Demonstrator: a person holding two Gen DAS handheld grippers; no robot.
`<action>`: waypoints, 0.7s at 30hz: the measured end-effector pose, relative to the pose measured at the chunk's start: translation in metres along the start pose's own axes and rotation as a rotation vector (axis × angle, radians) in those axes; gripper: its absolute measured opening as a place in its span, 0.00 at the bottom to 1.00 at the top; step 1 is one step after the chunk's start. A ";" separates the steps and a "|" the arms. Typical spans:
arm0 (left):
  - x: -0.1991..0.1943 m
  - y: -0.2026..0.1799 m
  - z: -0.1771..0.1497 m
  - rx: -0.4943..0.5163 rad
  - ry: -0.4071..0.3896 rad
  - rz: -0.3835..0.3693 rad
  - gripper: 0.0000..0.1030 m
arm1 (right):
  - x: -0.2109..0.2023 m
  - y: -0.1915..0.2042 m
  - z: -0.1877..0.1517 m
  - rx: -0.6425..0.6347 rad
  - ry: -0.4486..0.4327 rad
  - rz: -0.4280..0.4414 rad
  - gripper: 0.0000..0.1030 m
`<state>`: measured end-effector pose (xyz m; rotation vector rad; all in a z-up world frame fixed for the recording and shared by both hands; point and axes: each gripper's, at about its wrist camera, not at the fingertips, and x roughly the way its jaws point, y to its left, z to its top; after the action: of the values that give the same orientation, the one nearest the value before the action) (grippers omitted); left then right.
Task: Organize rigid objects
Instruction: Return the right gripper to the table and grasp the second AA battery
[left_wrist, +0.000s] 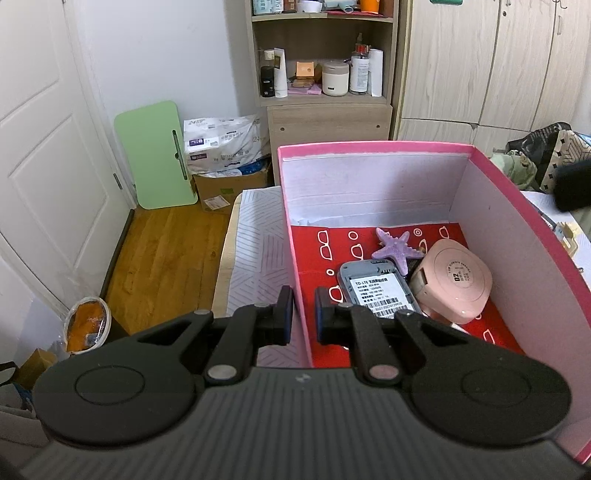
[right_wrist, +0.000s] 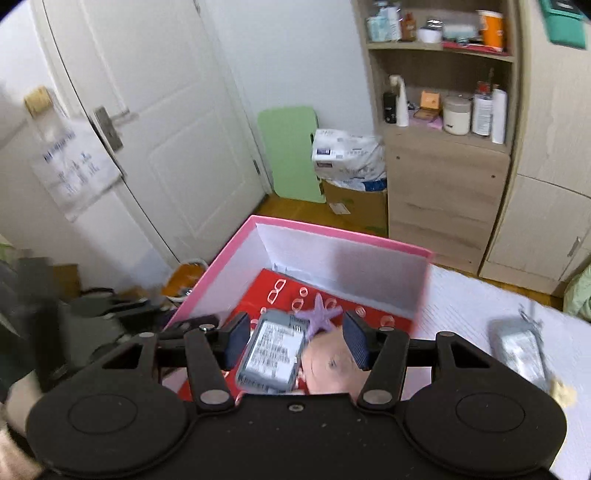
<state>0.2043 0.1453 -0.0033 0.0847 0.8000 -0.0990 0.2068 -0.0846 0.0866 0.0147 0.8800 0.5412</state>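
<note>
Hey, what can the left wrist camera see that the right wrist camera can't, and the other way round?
Only the left wrist view: the left gripper, jaws shut on the pink box's left wall, and the round lid's printed "02" label.
Only the right wrist view: the door handle and a grey device lying outside the box on the white cover.
Both: the purple starfish, labelled grey device, pink case and green board.

Left claw (left_wrist: 303, 314): matte black ribbed housing, round discs, silver rivets, dark blue pads. Right claw (right_wrist: 291, 341): same.
</note>
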 end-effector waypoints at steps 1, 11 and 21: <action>-0.001 -0.001 0.000 0.004 0.000 0.003 0.11 | -0.010 -0.005 -0.007 0.009 -0.003 -0.011 0.59; -0.003 0.000 0.000 -0.003 -0.005 -0.005 0.10 | -0.045 -0.069 -0.093 0.143 -0.020 -0.140 0.59; -0.003 -0.001 -0.001 0.007 -0.012 -0.001 0.09 | 0.001 -0.103 -0.144 0.223 -0.036 -0.294 0.59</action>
<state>0.2015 0.1450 -0.0014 0.0906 0.7875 -0.1033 0.1475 -0.2026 -0.0310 0.0957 0.8853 0.1662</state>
